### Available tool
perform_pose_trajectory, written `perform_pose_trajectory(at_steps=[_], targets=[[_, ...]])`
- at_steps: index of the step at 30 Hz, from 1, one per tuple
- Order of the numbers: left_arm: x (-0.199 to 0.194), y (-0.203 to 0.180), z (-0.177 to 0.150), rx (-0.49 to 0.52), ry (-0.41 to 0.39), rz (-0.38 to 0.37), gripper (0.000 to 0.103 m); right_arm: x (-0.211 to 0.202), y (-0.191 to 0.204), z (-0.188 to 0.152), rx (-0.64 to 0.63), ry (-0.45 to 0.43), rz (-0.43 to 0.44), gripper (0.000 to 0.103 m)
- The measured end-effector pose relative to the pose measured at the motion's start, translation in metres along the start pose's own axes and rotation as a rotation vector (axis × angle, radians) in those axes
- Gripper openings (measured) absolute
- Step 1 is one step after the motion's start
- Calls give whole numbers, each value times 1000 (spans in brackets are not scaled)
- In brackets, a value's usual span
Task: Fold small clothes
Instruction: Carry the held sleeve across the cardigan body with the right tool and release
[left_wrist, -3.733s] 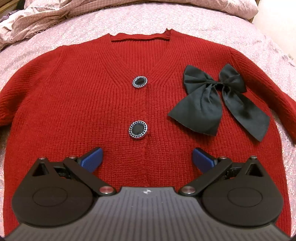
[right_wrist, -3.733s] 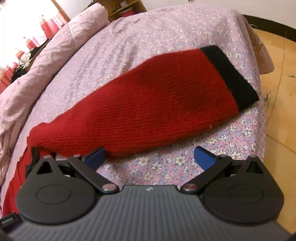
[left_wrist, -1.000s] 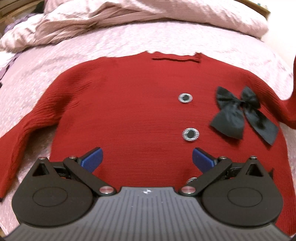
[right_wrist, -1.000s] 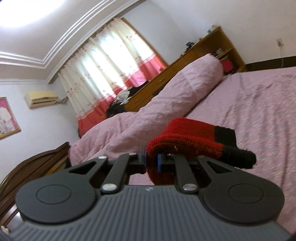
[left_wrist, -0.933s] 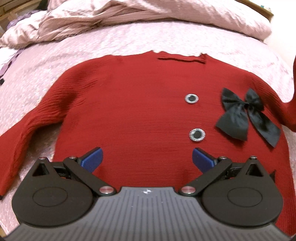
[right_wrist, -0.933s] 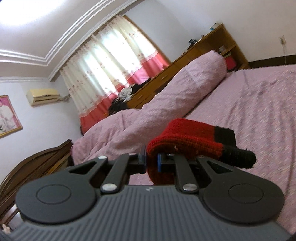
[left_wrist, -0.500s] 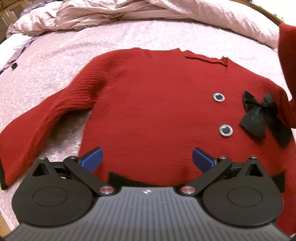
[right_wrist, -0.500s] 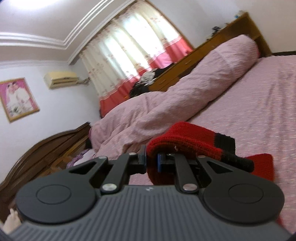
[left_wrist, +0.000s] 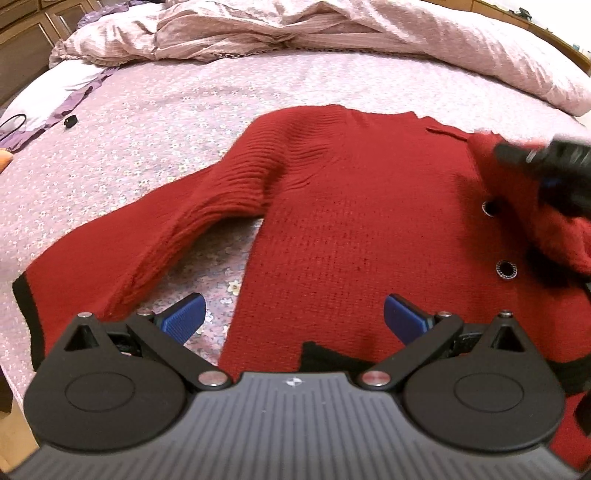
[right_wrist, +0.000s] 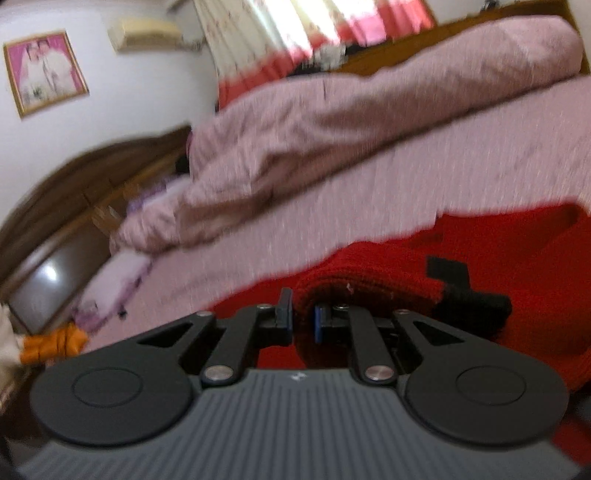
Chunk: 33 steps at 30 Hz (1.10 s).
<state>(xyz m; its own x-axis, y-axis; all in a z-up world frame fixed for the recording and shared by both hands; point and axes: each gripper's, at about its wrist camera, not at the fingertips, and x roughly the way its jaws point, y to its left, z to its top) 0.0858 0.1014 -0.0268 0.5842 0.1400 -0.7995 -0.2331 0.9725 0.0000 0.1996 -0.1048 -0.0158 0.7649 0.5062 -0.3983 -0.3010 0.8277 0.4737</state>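
A red knit cardigan (left_wrist: 351, 221) lies front up on the bed, its left sleeve (left_wrist: 129, 258) stretched out to the black cuff (left_wrist: 26, 306). My left gripper (left_wrist: 293, 317) hovers open over the cardigan's lower left edge, with nothing between its blue pads. My right gripper (right_wrist: 303, 317) pinches the right sleeve (right_wrist: 369, 273) near its black cuff (right_wrist: 469, 299); its jaws are opening, with the knit still between the pads. In the left wrist view the right gripper (left_wrist: 546, 162) is a blur over the cardigan's front beside two buttons (left_wrist: 491, 208), and the carried sleeve (left_wrist: 535, 229) hides the black bow.
A floral pink sheet (left_wrist: 147, 122) covers the bed, with a bunched pink duvet (left_wrist: 332, 29) along the far side. A small black item (left_wrist: 70, 120) lies at the far left. The right wrist view shows a dark wooden headboard (right_wrist: 74, 192) and an orange thing (right_wrist: 51, 343).
The right gripper has swung down and across, carrying the right sleeve over the cardigan's front and covering the bow. The left gripper has shifted left, bringing the left sleeve into view.
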Motion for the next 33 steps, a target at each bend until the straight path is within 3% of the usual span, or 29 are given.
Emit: perform_pose_trajectory(at_steps=[3, 4, 6, 8, 10, 15, 19, 26, 33], targets=[[0, 1, 0, -4, 1, -5, 103, 12, -1, -13, -3, 78, -29, 17], [0, 0, 0, -1, 0, -4, 103, 14, -2, -17, -1, 101, -35, 21], [-1, -2, 1, 5, -4, -2, 103, 17, -2, -22, 1, 144, -48, 39], [-2, -4, 2, 9, -8, -6, 103, 14, -1, -26, 3, 161, -39, 63], [-4, -6, 3, 14, -13, -9, 103, 2, 0, -28, -17, 163, -17, 69], [-13, -17, 12, 34, -38, -33, 103, -27, -2, -24, -27, 181, 19, 69], [-24, -35, 24, 85, -77, -58, 103, -53, -12, -17, -10, 172, -14, 69], [-26, -89, 42, 214, -122, -97, 103, -88, -49, -6, 77, 129, -179, 69], [-9, -150, 45, 377, -147, -69, 103, -111, -86, -11, 128, 128, -328, 69]])
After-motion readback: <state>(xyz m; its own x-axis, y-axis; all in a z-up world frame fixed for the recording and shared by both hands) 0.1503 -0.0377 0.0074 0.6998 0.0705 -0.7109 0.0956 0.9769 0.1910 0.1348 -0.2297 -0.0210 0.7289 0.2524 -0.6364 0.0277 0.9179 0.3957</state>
